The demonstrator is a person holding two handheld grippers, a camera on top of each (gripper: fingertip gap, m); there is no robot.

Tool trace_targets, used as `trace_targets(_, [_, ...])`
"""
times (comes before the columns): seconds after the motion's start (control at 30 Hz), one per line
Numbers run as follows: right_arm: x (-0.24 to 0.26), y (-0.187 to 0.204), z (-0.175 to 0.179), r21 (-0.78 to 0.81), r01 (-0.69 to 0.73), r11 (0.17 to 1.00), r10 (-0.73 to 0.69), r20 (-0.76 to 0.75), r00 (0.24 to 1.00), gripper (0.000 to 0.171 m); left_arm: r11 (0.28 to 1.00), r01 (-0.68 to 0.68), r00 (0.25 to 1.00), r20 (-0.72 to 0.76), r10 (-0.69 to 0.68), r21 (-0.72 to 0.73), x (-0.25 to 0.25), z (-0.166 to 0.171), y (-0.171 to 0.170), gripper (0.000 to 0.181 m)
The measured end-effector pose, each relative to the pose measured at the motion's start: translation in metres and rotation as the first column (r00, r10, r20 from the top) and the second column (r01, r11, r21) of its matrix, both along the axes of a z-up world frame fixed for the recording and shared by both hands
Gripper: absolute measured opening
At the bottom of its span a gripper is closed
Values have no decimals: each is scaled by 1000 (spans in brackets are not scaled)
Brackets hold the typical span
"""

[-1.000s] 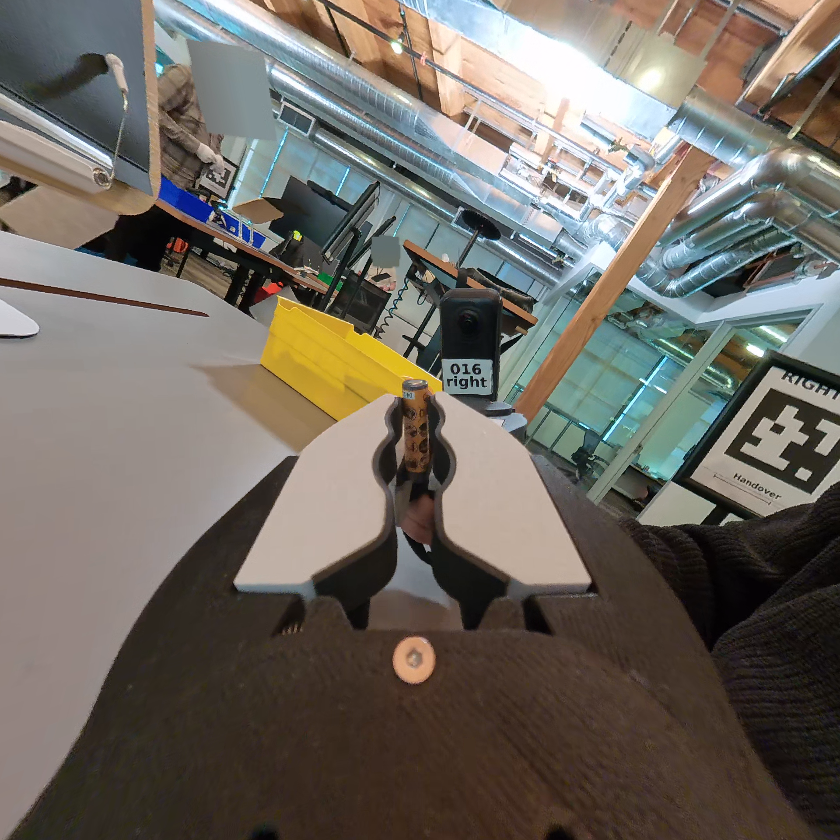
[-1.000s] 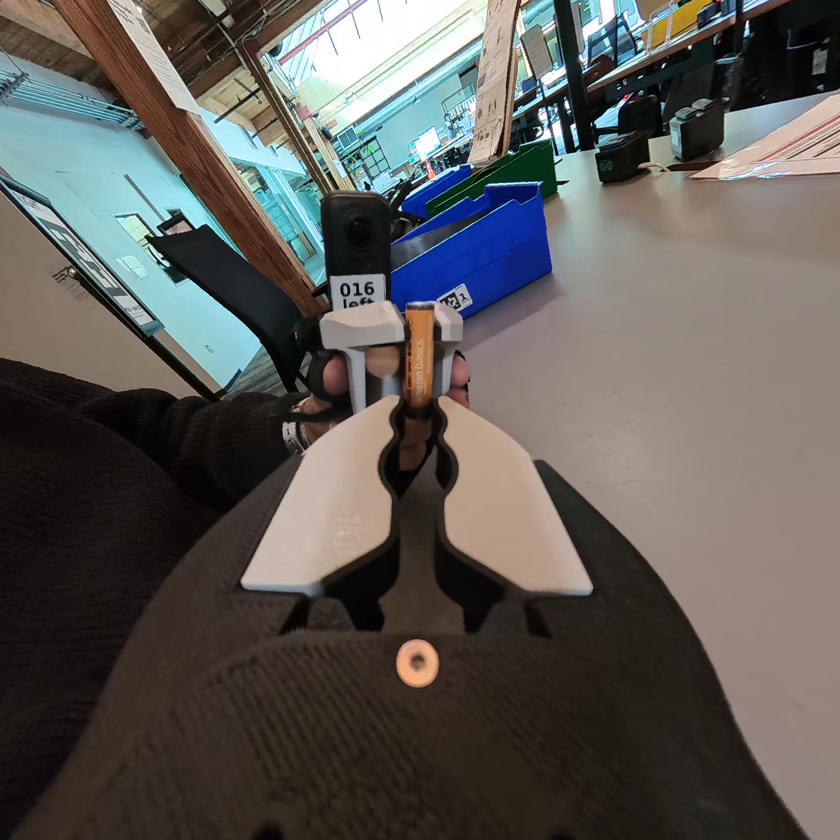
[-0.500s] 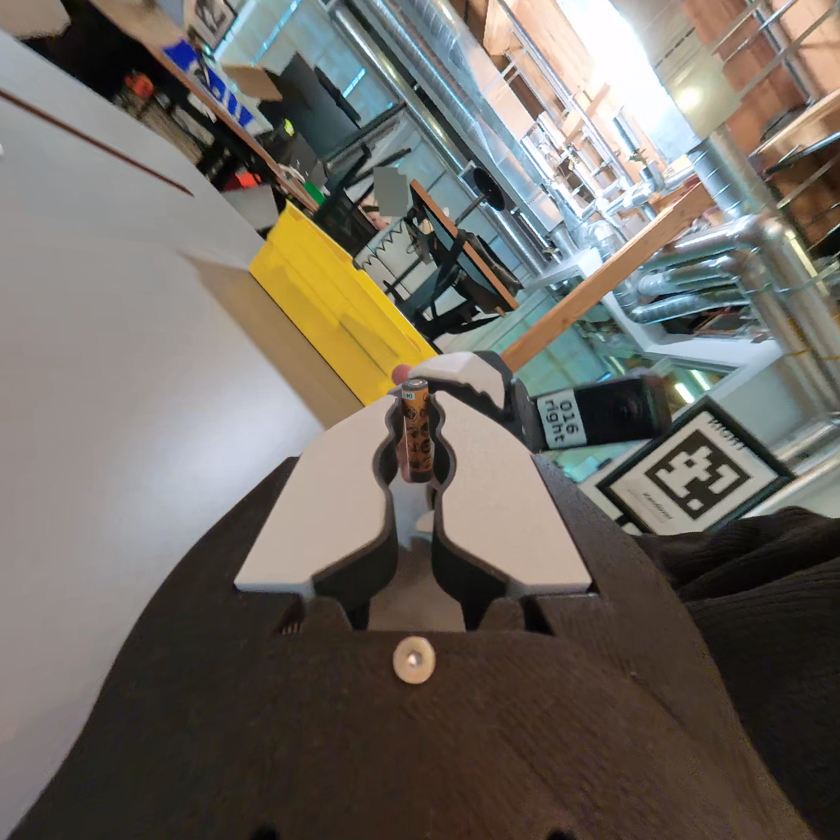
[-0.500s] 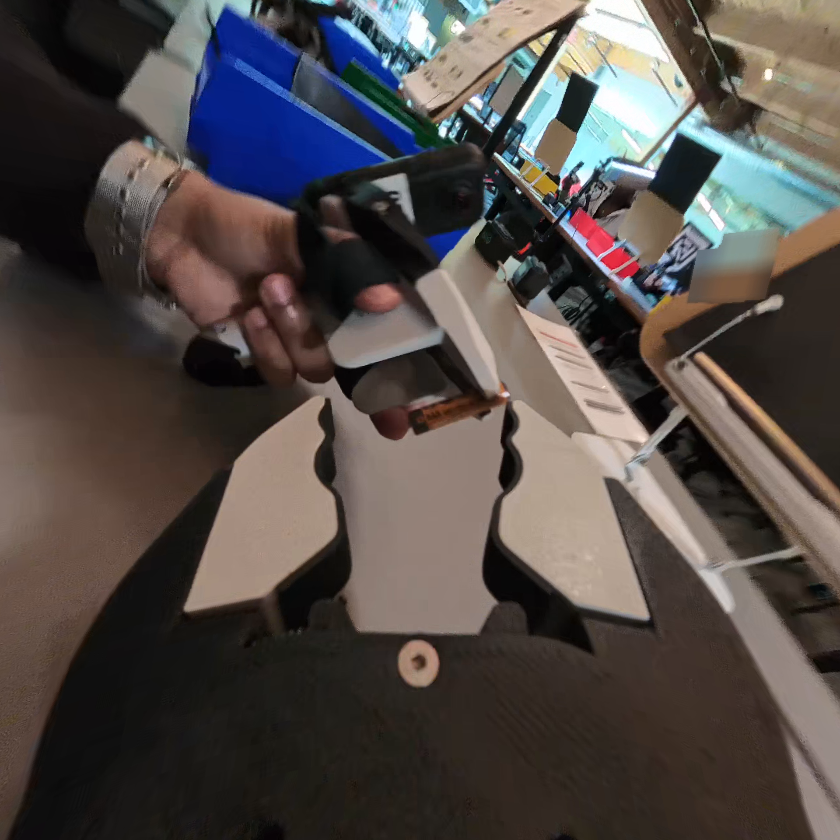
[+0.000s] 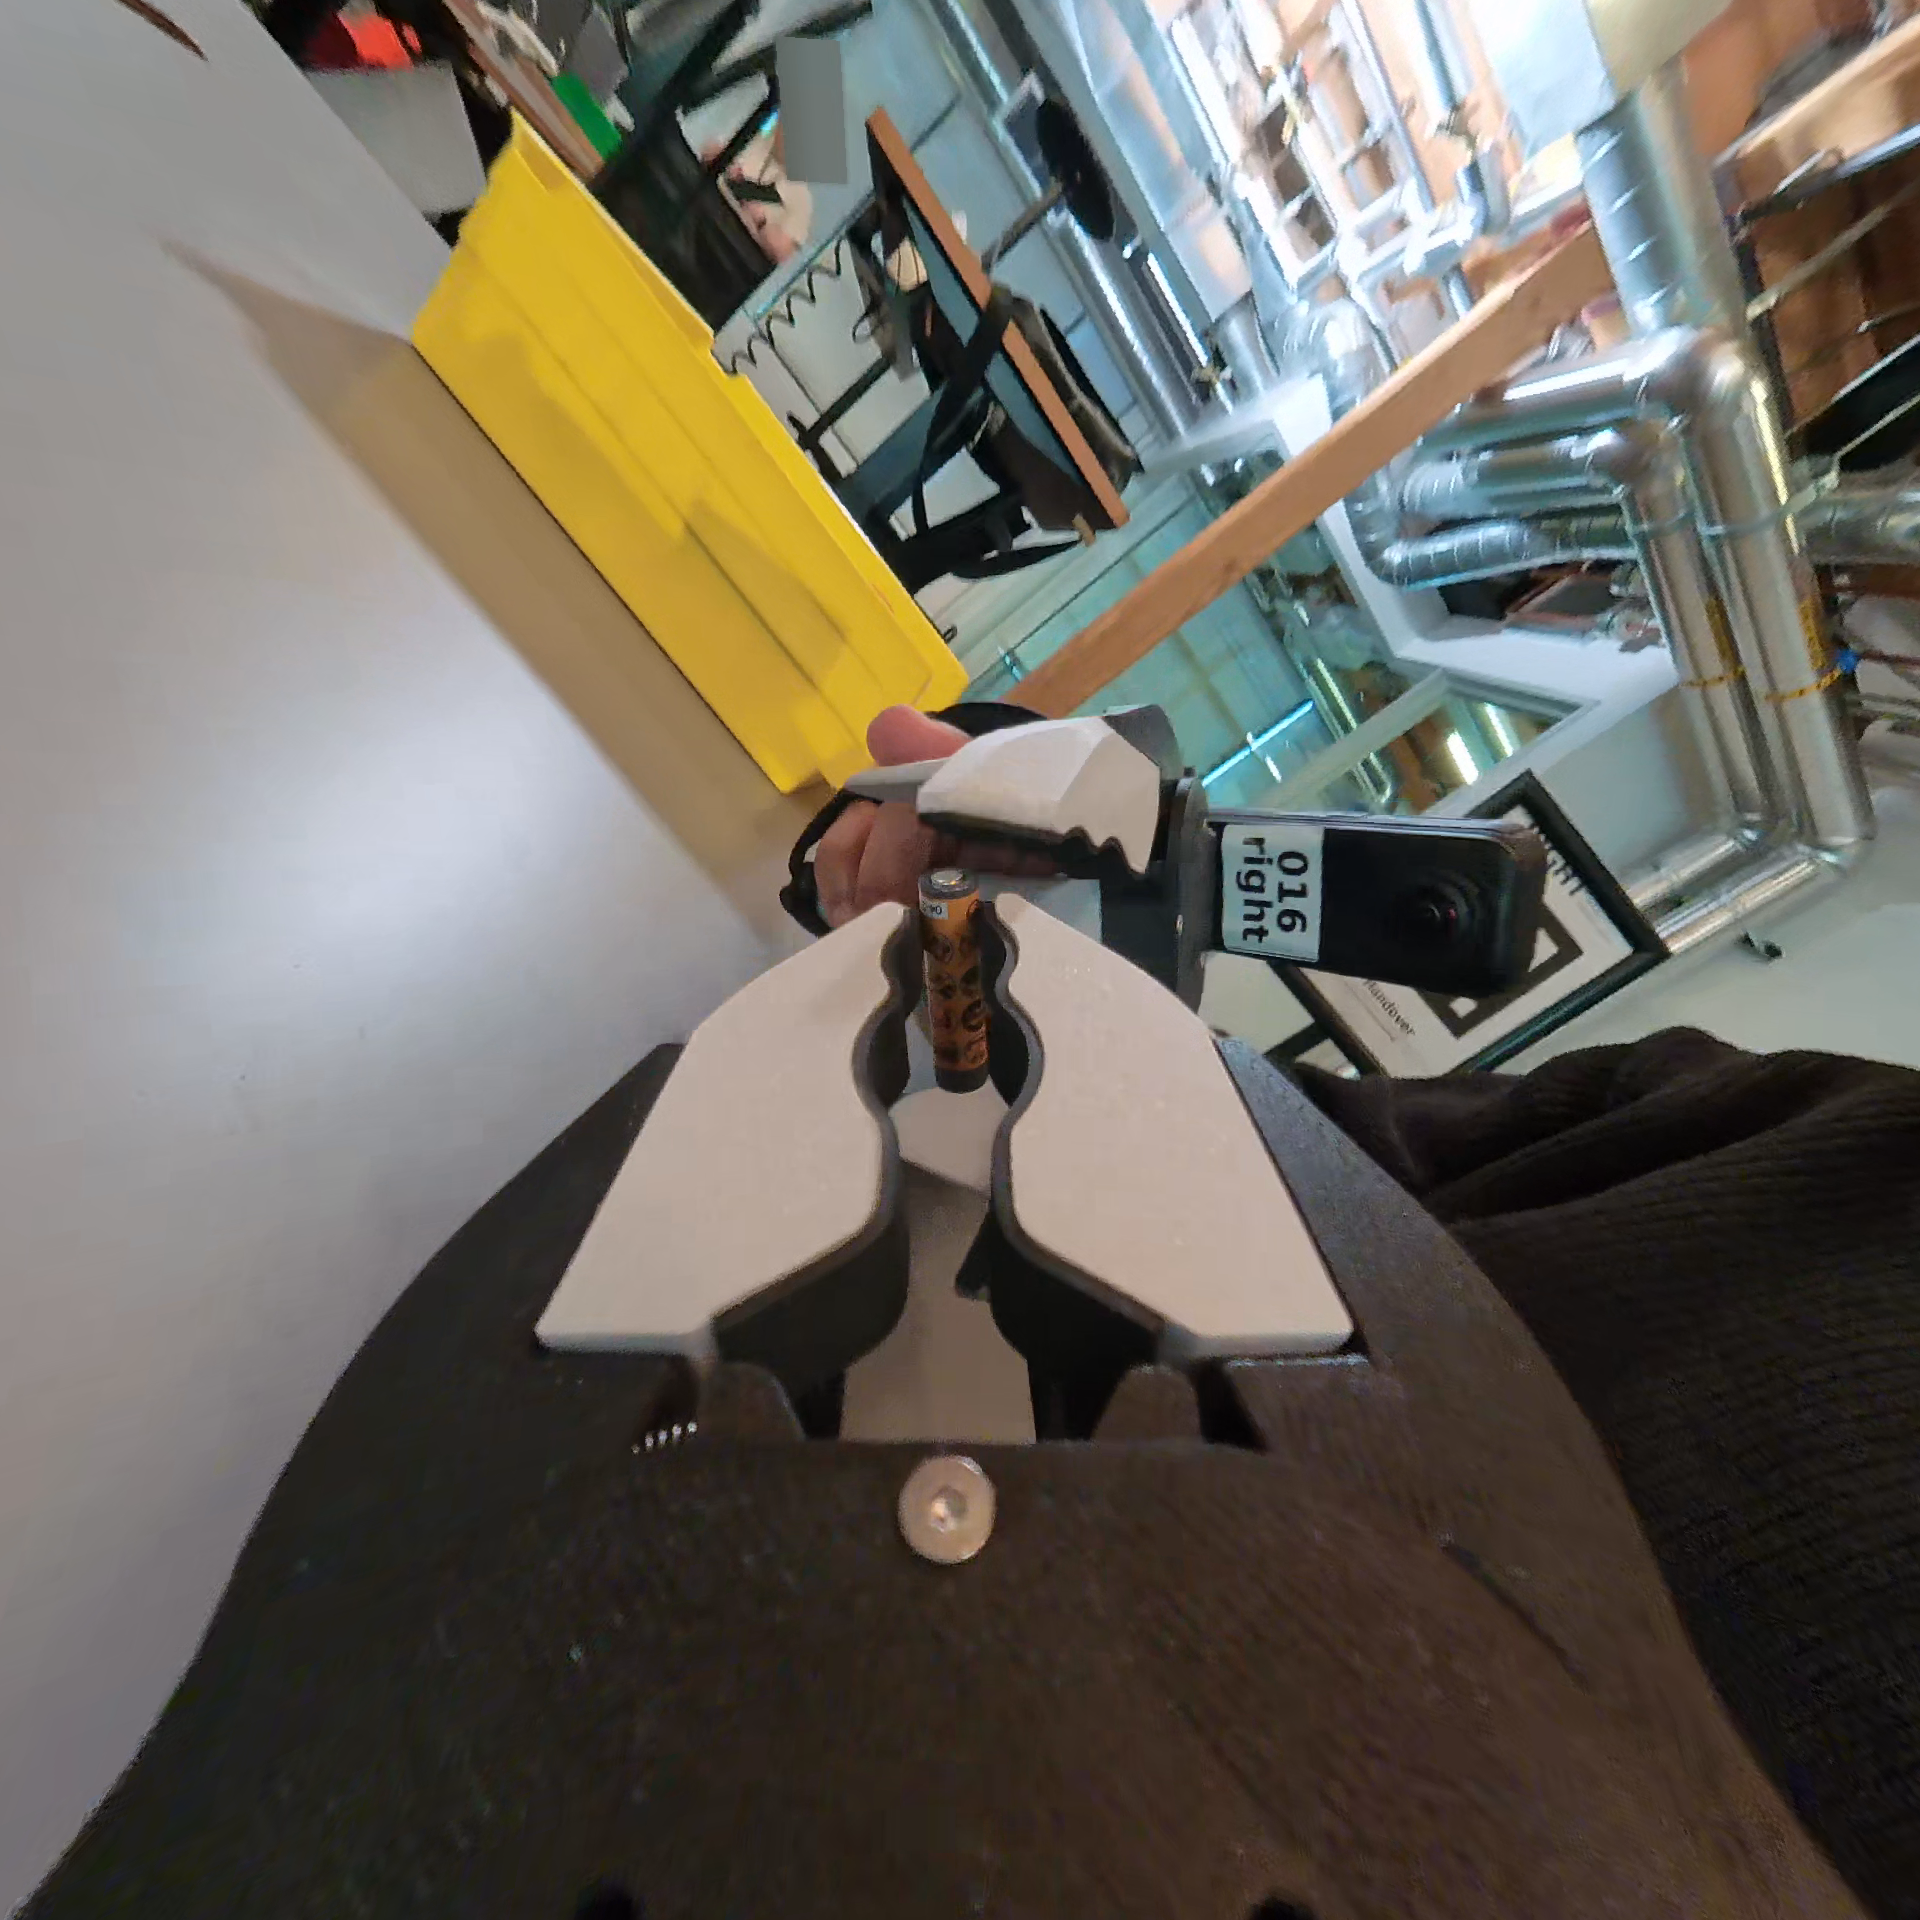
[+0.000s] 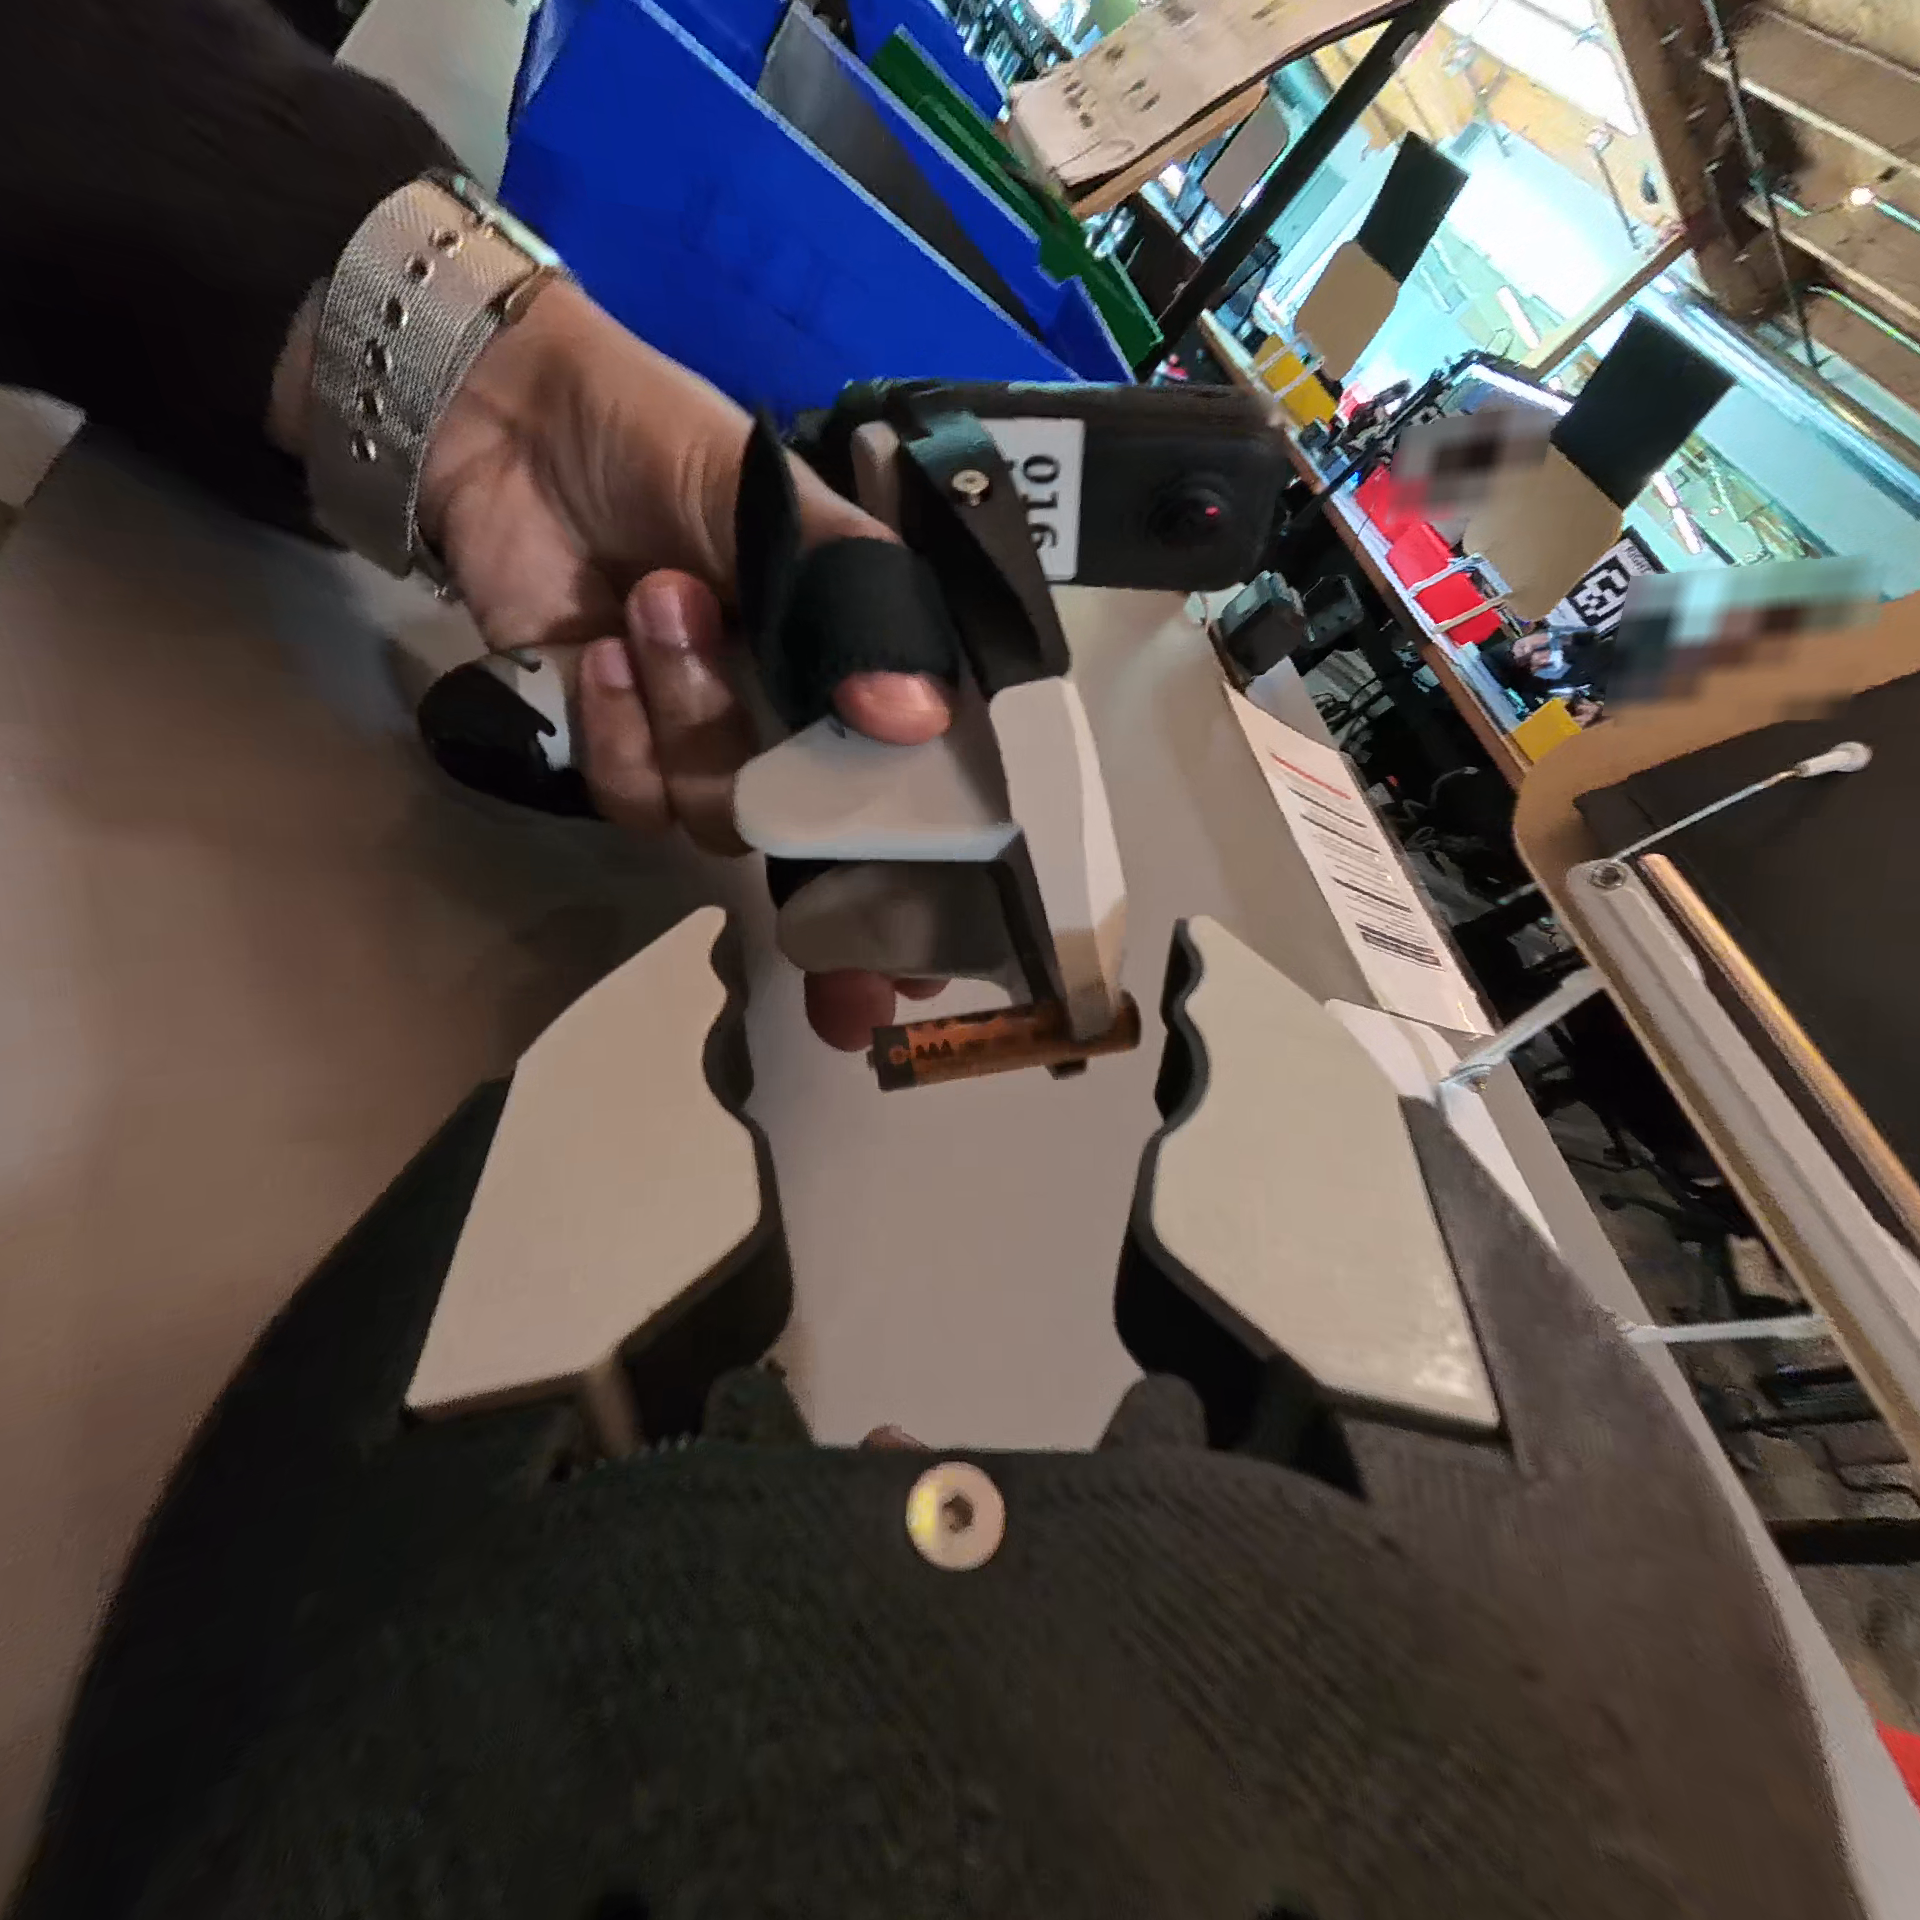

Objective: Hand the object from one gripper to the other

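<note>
The left claw [image 5: 951, 961] is clamped on a small battery [image 6: 997, 1049], which lies crosswise between the spread-apart fingers of the right claw [image 6: 951, 997]; that claw should close squarely on the battery's free end before the left lets go.

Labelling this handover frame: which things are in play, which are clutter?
In play:
battery
left gripper, shut on battery
right gripper, fingers open around it

Clutter:
yellow bin
blue bin
marker sign
</note>
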State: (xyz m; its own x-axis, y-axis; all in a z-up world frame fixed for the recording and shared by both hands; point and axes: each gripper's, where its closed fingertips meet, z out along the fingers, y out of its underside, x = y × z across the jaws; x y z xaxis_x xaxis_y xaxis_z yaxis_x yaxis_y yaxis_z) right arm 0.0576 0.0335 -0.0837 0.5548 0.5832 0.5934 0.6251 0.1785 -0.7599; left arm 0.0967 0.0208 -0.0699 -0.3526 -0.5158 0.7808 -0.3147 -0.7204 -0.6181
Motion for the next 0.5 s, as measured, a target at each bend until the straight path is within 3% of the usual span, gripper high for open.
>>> trace_targets(0.2, [1, 0, -8, -15, 8, 1000, -7, 55, 998, 67, 998, 65, 998, -18, -65, -18, -3, -3, -6, 10])
trace_targets(0.3, [4, 1, -10, -20, 17, 1000, -16, 72, 997, 54, 997, 80, 996, -44, -81, -17, -4, -8, -5, 10])
trace_targets(0.5, [6, 1, -14, -29, 32, 999, -29, 95, 995, 52, 995, 94, 993, -67, -96, -29, -4, -13, -6, 10])
